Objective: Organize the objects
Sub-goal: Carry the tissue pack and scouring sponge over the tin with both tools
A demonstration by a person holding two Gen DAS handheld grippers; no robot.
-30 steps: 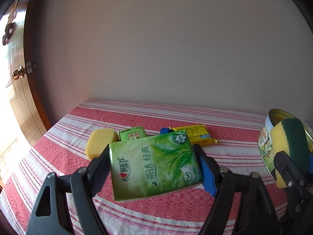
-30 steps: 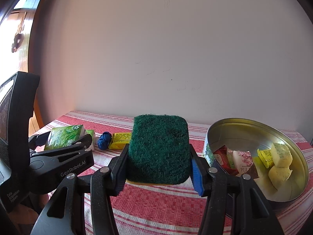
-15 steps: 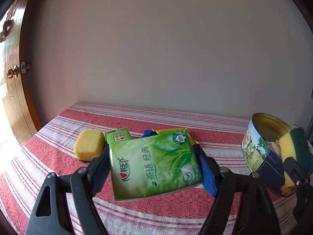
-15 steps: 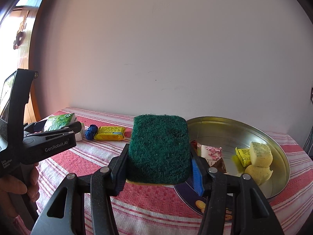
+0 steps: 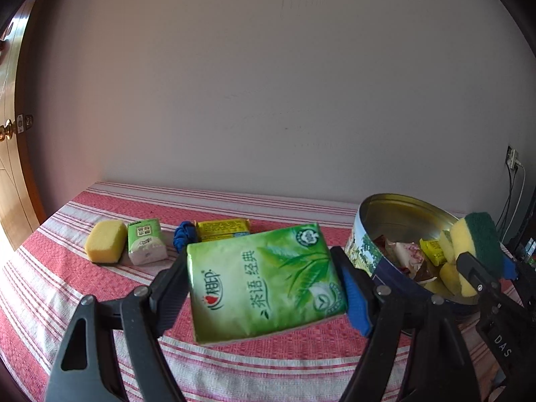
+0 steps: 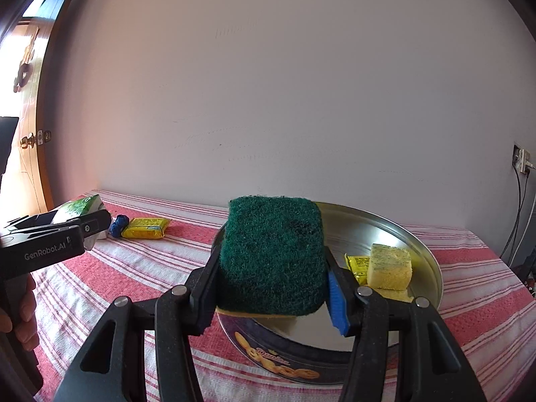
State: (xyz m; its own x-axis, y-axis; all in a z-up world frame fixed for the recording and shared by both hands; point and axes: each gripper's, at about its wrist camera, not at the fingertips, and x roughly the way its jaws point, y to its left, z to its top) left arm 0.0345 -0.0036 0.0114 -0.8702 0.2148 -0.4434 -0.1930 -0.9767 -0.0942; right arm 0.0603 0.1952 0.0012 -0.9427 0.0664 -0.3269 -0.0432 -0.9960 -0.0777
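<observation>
My left gripper (image 5: 263,288) is shut on a green tissue pack (image 5: 264,281), held above the striped cloth, left of the round tin (image 5: 398,207). In the right wrist view my right gripper (image 6: 273,288) is shut on a green-and-yellow scouring sponge (image 6: 273,254), held over the near rim of the tin (image 6: 432,261). The same sponge (image 5: 475,244) shows at the right edge of the left wrist view, over the tin. Inside the tin lie a yellow sponge (image 6: 390,264), a yellow packet (image 6: 356,263) and other wrapped packets (image 5: 400,254).
On the red striped tablecloth (image 5: 100,294) at the left lie a yellow sponge (image 5: 104,241), a small green-white tissue pack (image 5: 145,241), a blue hair tie (image 5: 184,236) and a yellow packet (image 5: 221,229). A wall stands behind; a wooden door (image 5: 10,167) is at far left.
Both grippers have moved to the right with their loads. The tin has come closer in both views, and the scouring sponge now hangs over its rim.
</observation>
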